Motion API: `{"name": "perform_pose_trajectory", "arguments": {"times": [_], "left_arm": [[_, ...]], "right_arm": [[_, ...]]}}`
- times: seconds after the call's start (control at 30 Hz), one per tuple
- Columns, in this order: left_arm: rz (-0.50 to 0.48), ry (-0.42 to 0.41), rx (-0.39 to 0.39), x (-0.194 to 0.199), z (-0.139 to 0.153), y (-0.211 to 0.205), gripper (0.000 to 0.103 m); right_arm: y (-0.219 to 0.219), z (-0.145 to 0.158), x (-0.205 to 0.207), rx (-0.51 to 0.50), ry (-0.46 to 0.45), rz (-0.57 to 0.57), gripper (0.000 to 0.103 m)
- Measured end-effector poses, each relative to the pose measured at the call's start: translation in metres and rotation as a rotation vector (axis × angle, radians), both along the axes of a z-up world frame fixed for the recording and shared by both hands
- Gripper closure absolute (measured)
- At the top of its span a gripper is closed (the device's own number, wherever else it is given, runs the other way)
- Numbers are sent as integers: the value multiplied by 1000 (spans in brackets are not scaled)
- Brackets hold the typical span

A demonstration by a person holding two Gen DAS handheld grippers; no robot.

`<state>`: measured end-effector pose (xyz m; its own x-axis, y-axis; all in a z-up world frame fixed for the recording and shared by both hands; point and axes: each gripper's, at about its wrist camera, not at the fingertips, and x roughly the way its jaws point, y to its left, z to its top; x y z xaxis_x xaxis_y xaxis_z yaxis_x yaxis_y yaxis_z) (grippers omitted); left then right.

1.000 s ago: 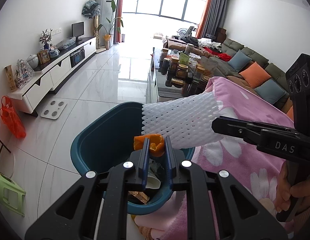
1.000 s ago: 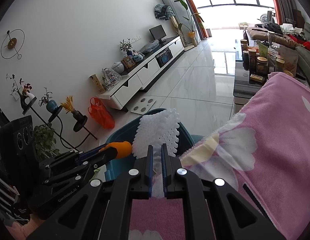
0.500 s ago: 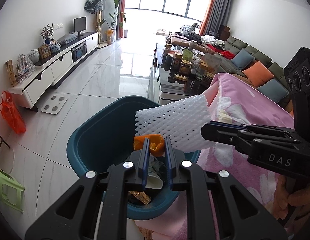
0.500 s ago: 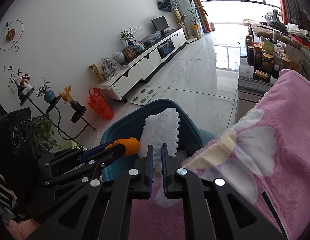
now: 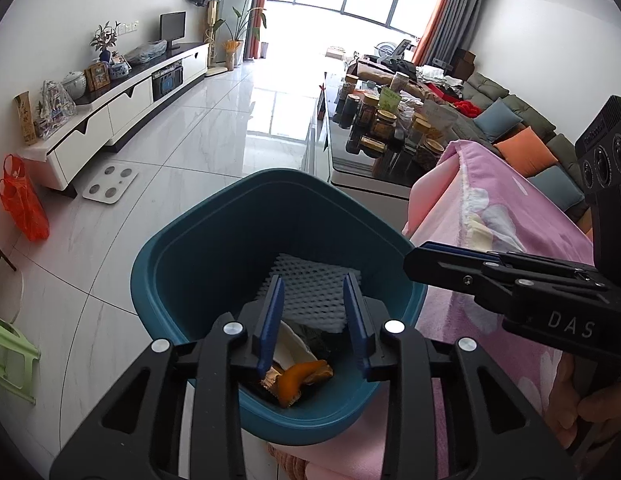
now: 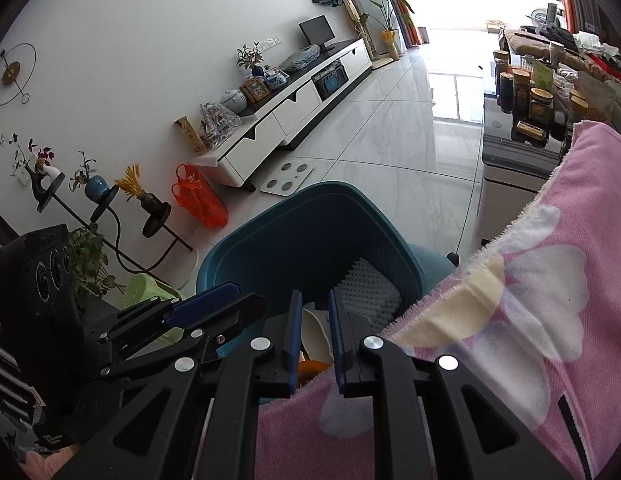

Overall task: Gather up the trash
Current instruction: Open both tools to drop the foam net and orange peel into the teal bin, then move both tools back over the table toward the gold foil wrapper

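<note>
Now both tongs (image 5: 313, 316) (image 6: 313, 330) tilted, agape over bin (image 5: 214, 264).

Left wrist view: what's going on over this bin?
A person holding tongs in each hand is dropping trash into the teal bin beside a pink blanket. The left tongs have just been opening, with nothing between them; the orange peel lies in the bin below. The right tongs have also just been opening, and the white foam net rests inside the bin. Both pieces appear delivered.
</note>
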<state>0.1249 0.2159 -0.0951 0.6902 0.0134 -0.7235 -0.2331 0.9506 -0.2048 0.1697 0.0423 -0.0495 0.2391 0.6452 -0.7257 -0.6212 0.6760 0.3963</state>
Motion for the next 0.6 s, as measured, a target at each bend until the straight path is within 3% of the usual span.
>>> {"name": "perform_pose_trajectory", "arguments": {"times": [0.13, 0.23, 0.6], "left_arm": [[-2, -21, 7, -8, 6, -2, 70], [-14, -54, 25, -19, 16, -7, 63], [-132, -186, 90, -67, 62, -55, 37]], "right_arm": [[-10, 1, -3, 6, -9, -10, 89], [-21, 7, -9, 22, -25, -17, 88], [-99, 42, -47, 74, -155, -77, 64]]}}
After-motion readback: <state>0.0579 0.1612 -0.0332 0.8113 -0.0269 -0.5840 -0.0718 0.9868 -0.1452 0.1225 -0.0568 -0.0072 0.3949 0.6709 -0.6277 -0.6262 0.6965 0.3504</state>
